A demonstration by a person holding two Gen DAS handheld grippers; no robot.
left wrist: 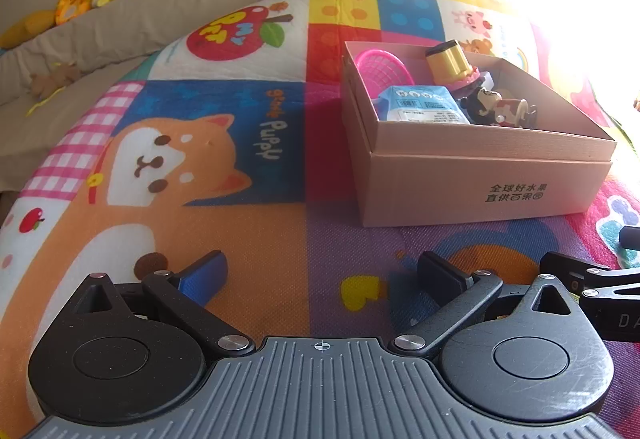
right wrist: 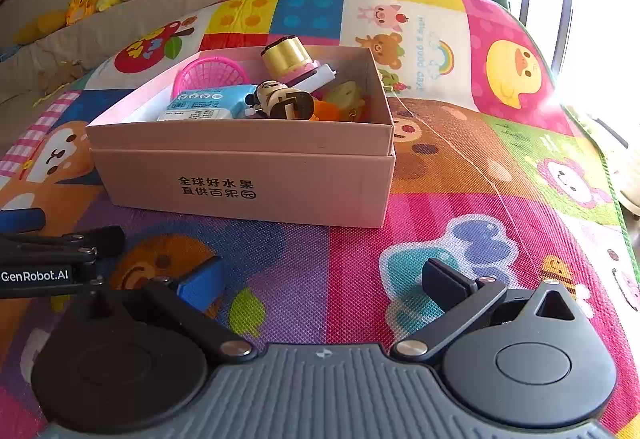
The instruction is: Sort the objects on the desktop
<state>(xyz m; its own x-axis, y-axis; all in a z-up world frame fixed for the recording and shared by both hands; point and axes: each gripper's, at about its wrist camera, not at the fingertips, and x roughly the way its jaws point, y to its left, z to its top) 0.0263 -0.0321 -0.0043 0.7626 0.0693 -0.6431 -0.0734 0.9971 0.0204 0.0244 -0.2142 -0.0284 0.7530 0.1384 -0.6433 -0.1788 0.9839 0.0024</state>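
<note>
With both the left gripper (left wrist: 320, 275) and right gripper (right wrist: 322, 279) held wide and empty above the play mat (right wrist: 460, 223), everything visible is seen gathered in the cardboard box (right wrist: 248, 175) mid-mat, so a last check for strays is advised.
</note>
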